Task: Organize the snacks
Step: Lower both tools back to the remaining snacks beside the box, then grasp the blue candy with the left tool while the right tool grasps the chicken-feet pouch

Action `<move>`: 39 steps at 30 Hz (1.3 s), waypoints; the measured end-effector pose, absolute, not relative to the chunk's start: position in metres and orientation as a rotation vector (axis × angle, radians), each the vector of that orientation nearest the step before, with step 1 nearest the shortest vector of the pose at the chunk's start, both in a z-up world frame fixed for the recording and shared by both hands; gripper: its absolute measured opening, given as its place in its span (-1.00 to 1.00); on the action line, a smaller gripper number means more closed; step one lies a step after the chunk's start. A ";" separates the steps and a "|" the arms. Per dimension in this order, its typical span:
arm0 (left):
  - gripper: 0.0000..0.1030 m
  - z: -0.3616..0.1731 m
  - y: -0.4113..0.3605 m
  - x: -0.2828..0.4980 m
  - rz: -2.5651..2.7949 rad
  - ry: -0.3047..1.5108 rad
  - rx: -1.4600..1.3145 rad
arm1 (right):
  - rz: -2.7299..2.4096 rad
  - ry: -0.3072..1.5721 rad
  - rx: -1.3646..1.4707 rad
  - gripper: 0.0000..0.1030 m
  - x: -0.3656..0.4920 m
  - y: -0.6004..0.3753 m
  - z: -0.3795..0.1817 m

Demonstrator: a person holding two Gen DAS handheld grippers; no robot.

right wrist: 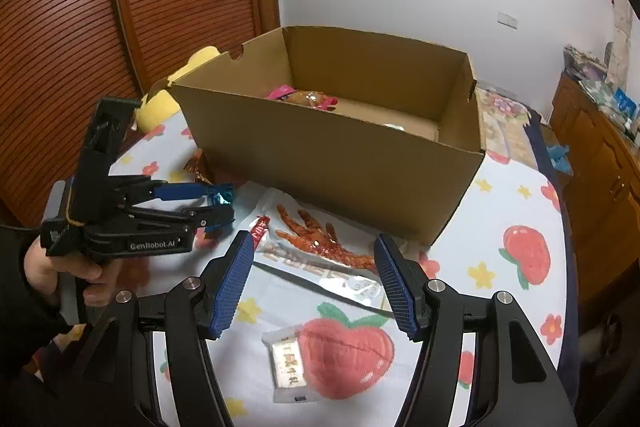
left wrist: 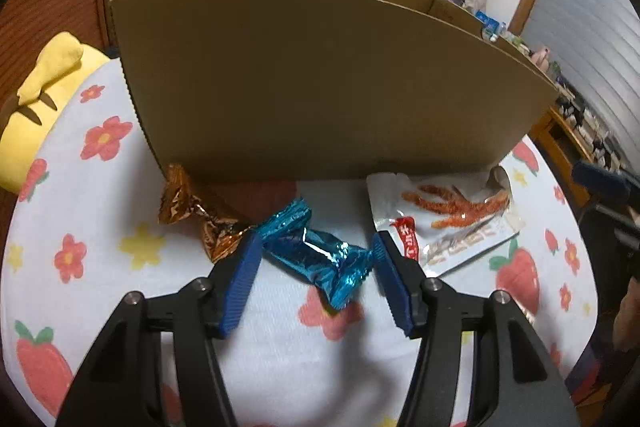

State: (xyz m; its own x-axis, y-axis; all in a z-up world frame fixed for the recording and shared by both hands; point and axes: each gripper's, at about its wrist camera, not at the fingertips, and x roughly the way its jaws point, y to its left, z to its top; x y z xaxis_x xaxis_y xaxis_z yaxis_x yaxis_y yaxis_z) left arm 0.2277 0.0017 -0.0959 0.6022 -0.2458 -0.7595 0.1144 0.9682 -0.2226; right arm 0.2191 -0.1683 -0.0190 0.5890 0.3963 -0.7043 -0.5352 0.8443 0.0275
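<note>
Left tongs (left wrist: 314, 259) gape wide around the blue candy (left wrist: 316, 255) on the desk (left wrist: 280, 359), gripping nothing; foil may squirt out. Right tongs (right wrist: 314, 281) hover open, empty. Box (right wrist: 340, 155) at twelve o'clock.

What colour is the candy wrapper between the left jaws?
Shiny blue foil candy wrapper; clearest in the left wrist view.

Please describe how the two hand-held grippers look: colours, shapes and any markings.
Each hand-held gripper, left and right, has a black angular frame, silver pivot screws and two blue ribbed finger pads. The right wrist view shows white "GenRobot.AI" lettering on the left one's side, a bare hand and a dark sleeve.
</note>
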 end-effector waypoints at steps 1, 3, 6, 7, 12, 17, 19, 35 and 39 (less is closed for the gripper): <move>0.13 -0.096 0.001 0.228 -0.214 0.900 -0.160 | 0.547 0.769 -0.195 0.24 0.219 -0.168 -0.019; 0.13 -0.095 -0.002 0.230 -0.213 0.902 -0.153 | 0.546 0.771 -0.194 0.24 0.221 -0.167 -0.020; 0.13 -0.096 -0.008 0.232 -0.196 0.906 -0.122 | 0.543 0.772 -0.193 0.24 0.223 -0.167 -0.021; 0.13 -0.096 -0.010 0.234 -0.191 0.909 -0.111 | 0.542 0.772 -0.193 0.24 0.224 -0.167 -0.021; -0.25 -0.104 -0.015 0.235 -0.184 0.933 -0.074 | 0.546 0.782 -0.200 0.24 0.233 -0.166 -0.023; -0.59 -0.107 -0.012 0.225 -0.197 0.941 -0.051 | 0.548 0.816 -0.213 0.24 0.250 -0.164 -0.036; -0.59 -0.107 -0.006 0.218 -0.201 0.938 -0.045 | 0.551 0.830 -0.223 0.24 0.256 -0.163 -0.043; -0.59 -0.088 0.014 0.167 -0.260 0.869 -0.052 | 0.599 0.981 -0.173 0.25 0.288 -0.165 -0.082; -0.59 -0.085 0.012 0.161 -0.271 0.859 -0.044 | 0.622 0.992 -0.177 0.25 0.279 -0.166 -0.082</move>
State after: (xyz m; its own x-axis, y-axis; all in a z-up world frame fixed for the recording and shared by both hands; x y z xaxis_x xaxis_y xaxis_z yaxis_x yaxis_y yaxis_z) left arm 0.1608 0.0121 -0.0848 0.6209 -0.2537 -0.7417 0.2183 0.9647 -0.1473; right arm 0.2791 -0.1655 -0.0824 0.3908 0.4087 -0.8248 -0.5645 0.8142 0.1359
